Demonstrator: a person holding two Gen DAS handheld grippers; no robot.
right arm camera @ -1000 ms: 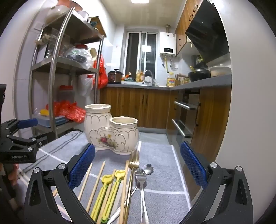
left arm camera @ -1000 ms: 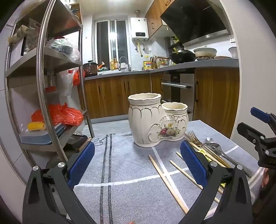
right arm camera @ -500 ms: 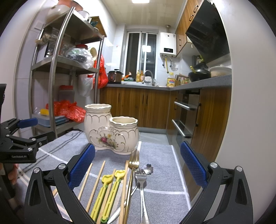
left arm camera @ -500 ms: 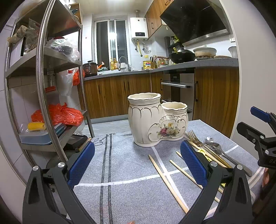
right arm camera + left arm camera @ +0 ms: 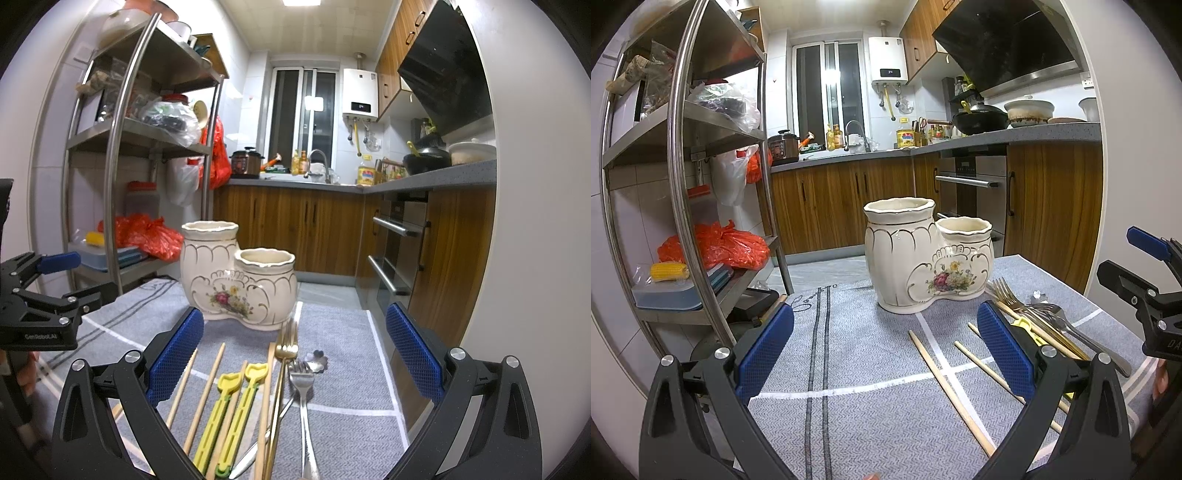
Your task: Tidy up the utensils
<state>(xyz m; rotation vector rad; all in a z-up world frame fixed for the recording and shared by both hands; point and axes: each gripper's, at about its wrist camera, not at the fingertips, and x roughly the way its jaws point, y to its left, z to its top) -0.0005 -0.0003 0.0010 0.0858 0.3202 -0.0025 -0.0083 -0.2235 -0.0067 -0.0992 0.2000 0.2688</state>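
A cream ceramic two-cup utensil holder (image 5: 923, 258) with a flower print stands on the grey mat; it also shows in the right wrist view (image 5: 236, 280). In front of it lie wooden chopsticks (image 5: 205, 391), yellow chopsticks (image 5: 229, 410), a gold fork (image 5: 282, 365), a silver fork (image 5: 303, 391) and a silver spoon (image 5: 317, 360). Two wooden chopsticks (image 5: 951, 391) lie between the left jaws. My left gripper (image 5: 884, 354) is open and empty above the mat. My right gripper (image 5: 293, 358) is open and empty, low over the utensils.
A steel shelf rack (image 5: 679, 184) with bags and boxes stands left of the table. Wooden kitchen cabinets (image 5: 842, 206) and an oven (image 5: 399, 240) lie behind. The mat's right edge (image 5: 380, 354) runs close to the utensils.
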